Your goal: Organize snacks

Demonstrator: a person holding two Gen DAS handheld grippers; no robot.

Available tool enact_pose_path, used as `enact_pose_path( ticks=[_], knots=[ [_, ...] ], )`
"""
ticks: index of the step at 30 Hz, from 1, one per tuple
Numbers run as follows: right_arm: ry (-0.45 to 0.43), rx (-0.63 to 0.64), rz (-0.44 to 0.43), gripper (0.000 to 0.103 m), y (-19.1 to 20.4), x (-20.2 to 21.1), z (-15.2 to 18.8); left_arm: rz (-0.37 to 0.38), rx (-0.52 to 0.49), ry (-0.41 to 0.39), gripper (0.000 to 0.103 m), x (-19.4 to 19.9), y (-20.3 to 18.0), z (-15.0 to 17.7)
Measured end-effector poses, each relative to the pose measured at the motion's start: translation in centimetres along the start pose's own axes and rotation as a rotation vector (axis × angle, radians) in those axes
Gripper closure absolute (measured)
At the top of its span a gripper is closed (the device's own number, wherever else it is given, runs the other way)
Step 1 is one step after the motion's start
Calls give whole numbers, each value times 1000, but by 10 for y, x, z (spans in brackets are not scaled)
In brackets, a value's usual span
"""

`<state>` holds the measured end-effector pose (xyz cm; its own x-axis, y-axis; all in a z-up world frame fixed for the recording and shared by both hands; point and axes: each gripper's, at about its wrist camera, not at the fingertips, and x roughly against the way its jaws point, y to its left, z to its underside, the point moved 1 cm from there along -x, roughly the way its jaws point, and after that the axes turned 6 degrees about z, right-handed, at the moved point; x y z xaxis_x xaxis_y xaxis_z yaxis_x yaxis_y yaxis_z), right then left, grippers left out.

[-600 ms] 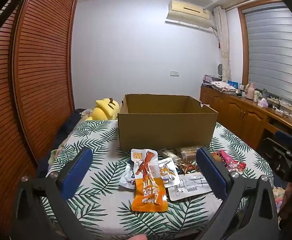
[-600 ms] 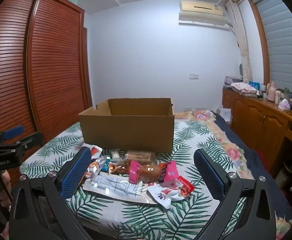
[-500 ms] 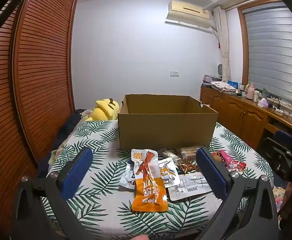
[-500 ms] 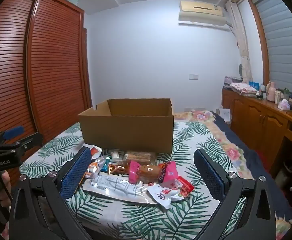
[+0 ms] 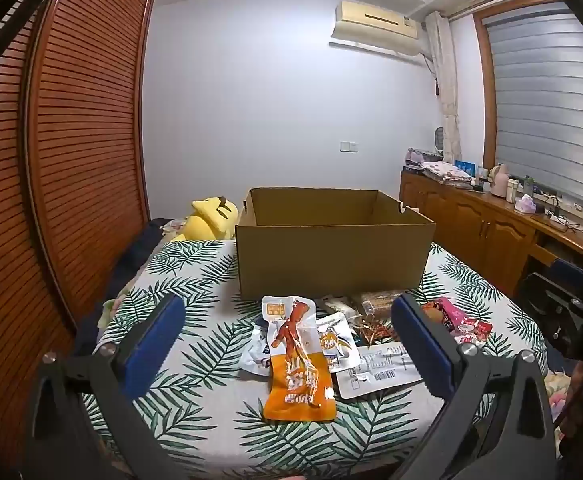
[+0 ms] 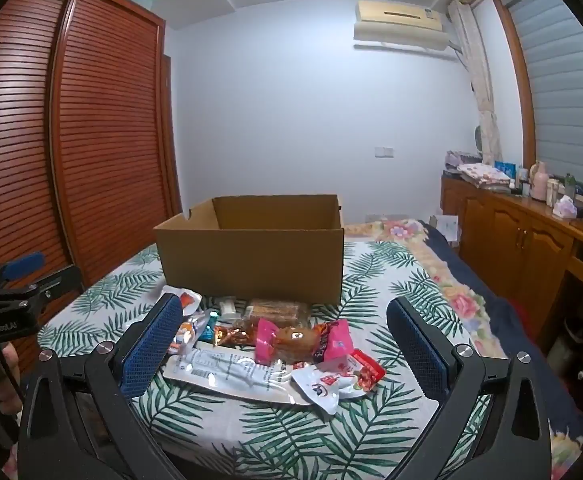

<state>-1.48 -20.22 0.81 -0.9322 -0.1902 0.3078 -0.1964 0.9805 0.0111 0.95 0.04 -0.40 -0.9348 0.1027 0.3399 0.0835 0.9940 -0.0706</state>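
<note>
An open brown cardboard box (image 5: 333, 256) (image 6: 253, 264) stands at the back of a table covered in a palm-leaf cloth (image 5: 195, 396). In front of it lies a heap of snack packets. An orange and white packet (image 5: 297, 360) is nearest in the left wrist view, beside a white labelled packet (image 5: 379, 368). The right wrist view shows a pink-wrapped brown snack (image 6: 299, 340), a long clear packet (image 6: 231, 372) and a red and white pouch (image 6: 331, 384). My left gripper (image 5: 287, 334) and right gripper (image 6: 283, 336) both hover open over the table's near side, holding nothing.
A yellow plush toy (image 5: 211, 220) sits behind the table's left corner. A slatted wooden wardrobe (image 5: 71, 152) stands to the left. A wooden sideboard (image 6: 531, 232) with bottles and cloths runs along the right wall. The other gripper (image 6: 15, 300) shows at the left edge.
</note>
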Motion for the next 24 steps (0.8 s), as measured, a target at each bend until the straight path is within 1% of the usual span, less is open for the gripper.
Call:
enact_pose_path(
  ticks=[24],
  knots=[
    [4, -5, 18, 0, 0, 3, 2, -2, -2, -3, 0, 2, 0, 2]
  ],
)
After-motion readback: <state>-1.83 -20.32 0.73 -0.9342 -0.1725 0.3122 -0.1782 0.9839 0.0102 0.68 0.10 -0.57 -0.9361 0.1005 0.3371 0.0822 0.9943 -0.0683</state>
